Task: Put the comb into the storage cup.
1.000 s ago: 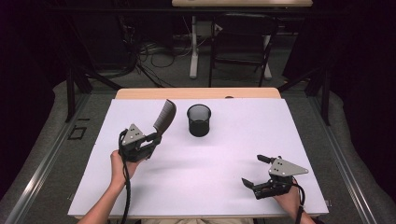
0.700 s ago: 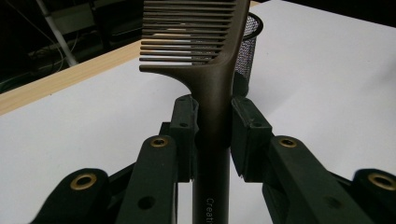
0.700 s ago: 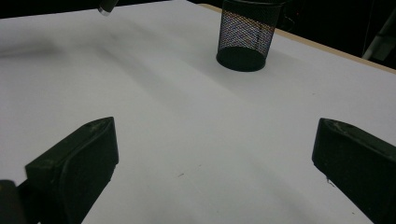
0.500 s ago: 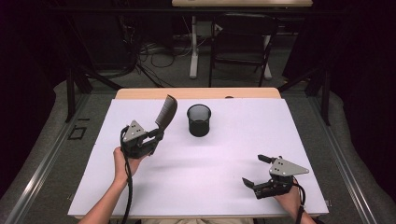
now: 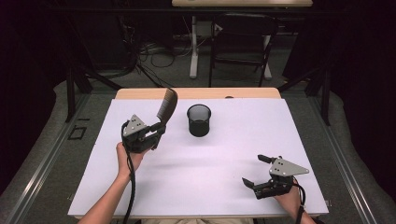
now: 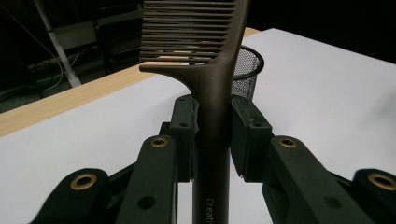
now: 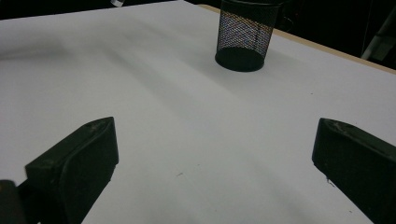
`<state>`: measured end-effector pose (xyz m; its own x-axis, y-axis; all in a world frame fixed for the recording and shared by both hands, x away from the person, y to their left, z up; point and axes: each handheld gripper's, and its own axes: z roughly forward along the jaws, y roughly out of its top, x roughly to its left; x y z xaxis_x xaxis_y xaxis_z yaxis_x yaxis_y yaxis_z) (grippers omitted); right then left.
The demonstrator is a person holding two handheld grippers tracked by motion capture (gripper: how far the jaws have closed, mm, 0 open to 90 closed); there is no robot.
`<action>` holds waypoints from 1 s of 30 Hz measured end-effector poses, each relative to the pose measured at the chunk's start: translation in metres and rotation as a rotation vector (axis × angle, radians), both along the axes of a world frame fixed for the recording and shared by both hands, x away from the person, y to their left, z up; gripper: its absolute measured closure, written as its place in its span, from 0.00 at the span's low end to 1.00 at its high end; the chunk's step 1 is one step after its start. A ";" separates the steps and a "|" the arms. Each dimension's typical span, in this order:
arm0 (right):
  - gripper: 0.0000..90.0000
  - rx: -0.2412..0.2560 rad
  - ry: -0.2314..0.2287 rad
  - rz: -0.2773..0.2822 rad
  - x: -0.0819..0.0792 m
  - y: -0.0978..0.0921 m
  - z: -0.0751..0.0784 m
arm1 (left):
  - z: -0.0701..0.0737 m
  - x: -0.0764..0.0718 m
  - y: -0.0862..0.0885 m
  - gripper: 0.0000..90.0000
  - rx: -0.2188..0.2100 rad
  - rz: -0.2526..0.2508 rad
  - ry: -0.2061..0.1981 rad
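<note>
Two black jaws of the left gripper (image 6: 212,135) are clamped on the handle of a brown comb (image 6: 205,70), which stands up out of them with its teeth to one side, lifted off the white worktop (image 5: 210,177). It looks light, stiff and smooth, likely hard plastic, so it may twist or slip in the pinch; the thick handle just below the teeth is the sound place to hold, never the thin teeth. Beyond the comb sits a black mesh cup (image 5: 199,120). Well apart, the right gripper (image 5: 259,171) rests low with jaws wide apart, holding nothing.
</note>
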<state>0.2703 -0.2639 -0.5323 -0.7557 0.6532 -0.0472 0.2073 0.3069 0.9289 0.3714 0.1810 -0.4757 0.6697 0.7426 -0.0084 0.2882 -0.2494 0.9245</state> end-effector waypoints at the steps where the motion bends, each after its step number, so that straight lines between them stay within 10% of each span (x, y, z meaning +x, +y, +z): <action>1: 0.00 0.000 0.000 0.000 0.000 0.000 0.000 | 0.000 0.001 0.000 0.81 0.000 -0.001 -0.002; 30: 0.00 0.001 0.004 -0.002 0.001 0.000 -0.001 | 0.004 0.021 -0.015 0.81 -0.037 0.014 -0.029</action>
<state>0.2712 -0.2640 -0.5328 -0.7547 0.6546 -0.0438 0.2111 0.3056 0.9285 0.3927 0.1664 -0.4717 0.6595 0.7515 -0.0170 0.2646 -0.2110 0.9410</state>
